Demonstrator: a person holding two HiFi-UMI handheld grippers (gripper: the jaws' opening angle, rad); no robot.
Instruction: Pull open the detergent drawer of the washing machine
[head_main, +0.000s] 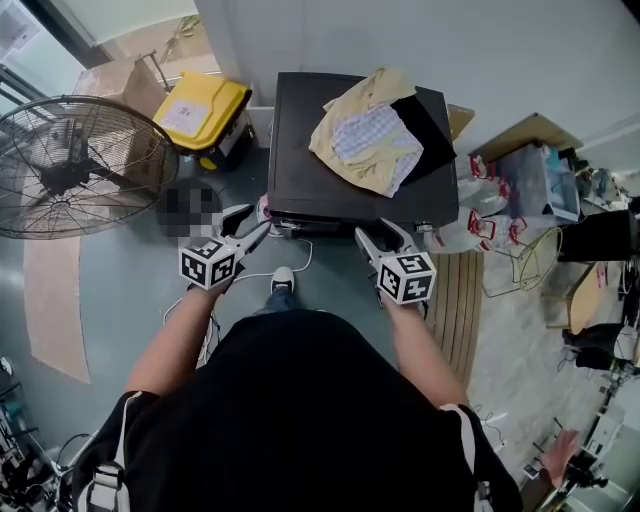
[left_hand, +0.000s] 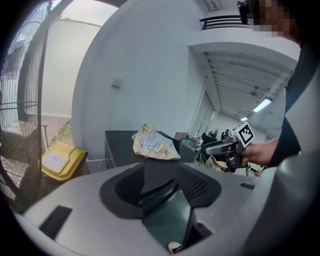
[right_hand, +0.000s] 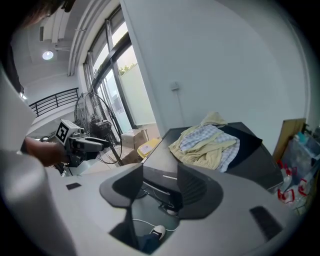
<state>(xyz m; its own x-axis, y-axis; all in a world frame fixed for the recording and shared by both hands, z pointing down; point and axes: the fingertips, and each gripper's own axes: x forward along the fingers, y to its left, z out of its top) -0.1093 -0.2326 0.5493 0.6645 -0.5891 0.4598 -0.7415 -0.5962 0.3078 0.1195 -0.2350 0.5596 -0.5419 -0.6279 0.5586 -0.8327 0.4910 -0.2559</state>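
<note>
You are holding the left gripper (head_main: 255, 221) and right gripper (head_main: 383, 232), fingers spread and empty, near the washer's (head_main: 330, 160) front edge. The drawer is sitting hidden under that edge. It is likely stiff, smooth plastic, so hook its front lip.

— From the head view we see only the dark top of the washing machine (head_main: 300, 150). Its front faces away, so the detergent drawer is hidden from us.
— And the heap of clothes (head_main: 370, 130) at one o'clock covers part of that top.
— In the right gripper view we get a strip of the front panel (right_hand: 160, 182) between the jaws, too dark and small for us to pick out a drawer.
— In its own view, the body of the left hand-held gripper (head_main: 252, 224) blocks most of the machine's lower part.
— The fan (head_main: 70, 165) at ten o'clock is cut off by the edge, and we cannot name the small clutter at three o'clock.
</note>
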